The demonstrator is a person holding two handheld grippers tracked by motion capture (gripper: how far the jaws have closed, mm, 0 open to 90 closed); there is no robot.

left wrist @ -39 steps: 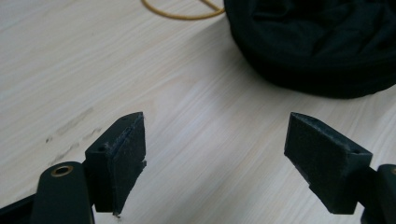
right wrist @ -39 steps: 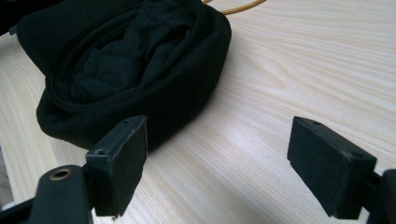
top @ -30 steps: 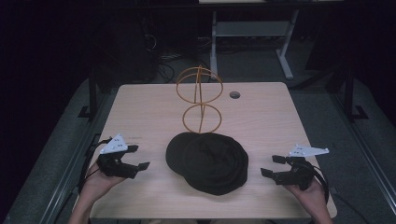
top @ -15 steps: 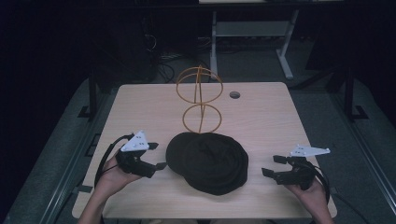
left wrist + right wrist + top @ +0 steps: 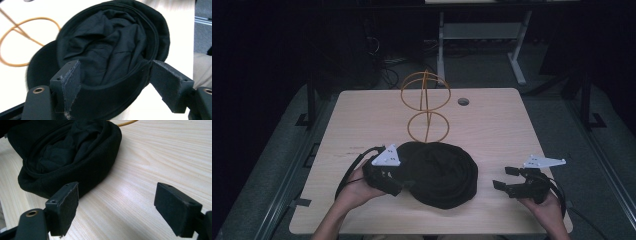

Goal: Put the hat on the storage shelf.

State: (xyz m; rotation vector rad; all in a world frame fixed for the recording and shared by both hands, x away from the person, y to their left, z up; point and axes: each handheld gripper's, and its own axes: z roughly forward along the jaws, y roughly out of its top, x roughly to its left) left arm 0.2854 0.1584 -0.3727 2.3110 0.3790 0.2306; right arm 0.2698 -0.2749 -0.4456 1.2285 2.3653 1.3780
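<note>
- The black hat [image 5: 442, 172] lies opening-up on the near middle of the table [image 5: 362, 115], just in front of the orange wire stand [image 5: 426, 107].
- The left claw [image 5: 113, 82] is spread wide, its jaws straddling the hat's near rim, not clenched on it.
- The right claw [image 5: 116, 206] is released too, hovering low over bare wood, apart from the hat on the hat's right.
</note>
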